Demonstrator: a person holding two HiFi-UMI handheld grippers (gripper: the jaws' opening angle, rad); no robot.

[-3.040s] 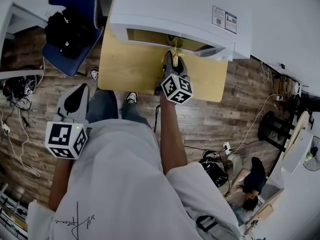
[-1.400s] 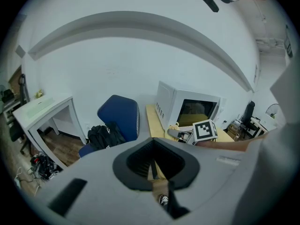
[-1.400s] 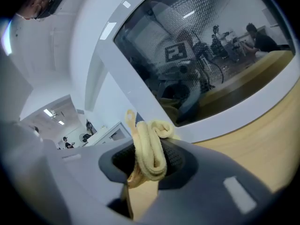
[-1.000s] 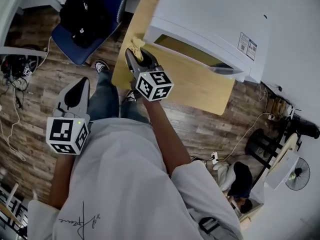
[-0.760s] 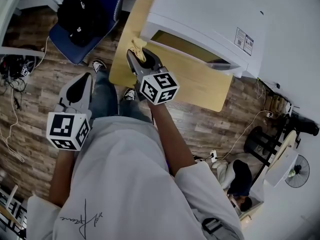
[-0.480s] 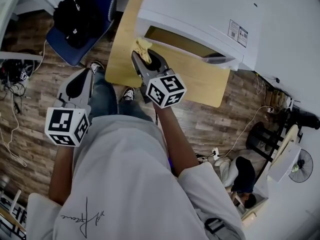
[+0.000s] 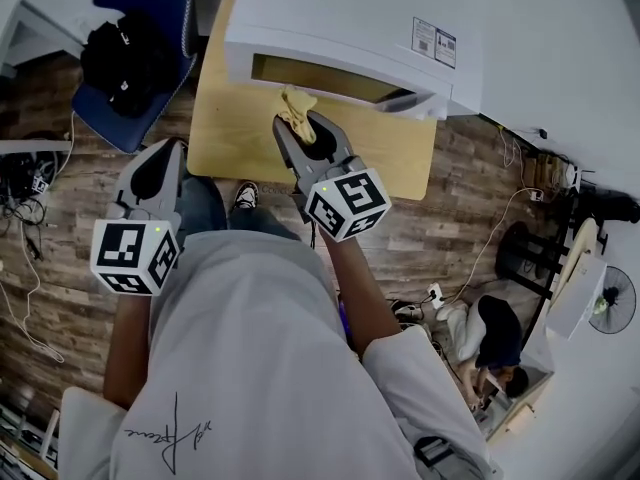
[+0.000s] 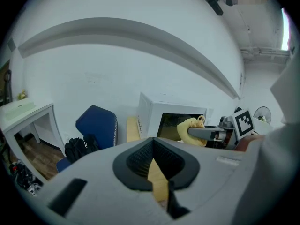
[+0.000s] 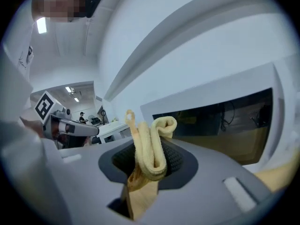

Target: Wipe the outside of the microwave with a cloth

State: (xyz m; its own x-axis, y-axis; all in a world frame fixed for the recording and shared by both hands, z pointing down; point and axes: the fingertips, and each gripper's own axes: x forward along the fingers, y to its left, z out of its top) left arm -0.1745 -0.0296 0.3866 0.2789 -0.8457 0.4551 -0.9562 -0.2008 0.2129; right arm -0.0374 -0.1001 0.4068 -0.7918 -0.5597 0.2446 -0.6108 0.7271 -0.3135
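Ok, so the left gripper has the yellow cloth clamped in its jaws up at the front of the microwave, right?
Not quite: it is the right gripper, not the left, whose jaws are shut on the yellow cloth, up at the front of the microwave. The right gripper view shows this. The left gripper holds nothing, away from the microwave.

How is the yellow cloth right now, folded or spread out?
Folded. The cloth sits doubled over in a thick roll, pinched by the right gripper in front of the microwave.

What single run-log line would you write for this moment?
right gripper: shut on yellow cloth | cloth by microwave door | left gripper: shut, empty, away from microwave
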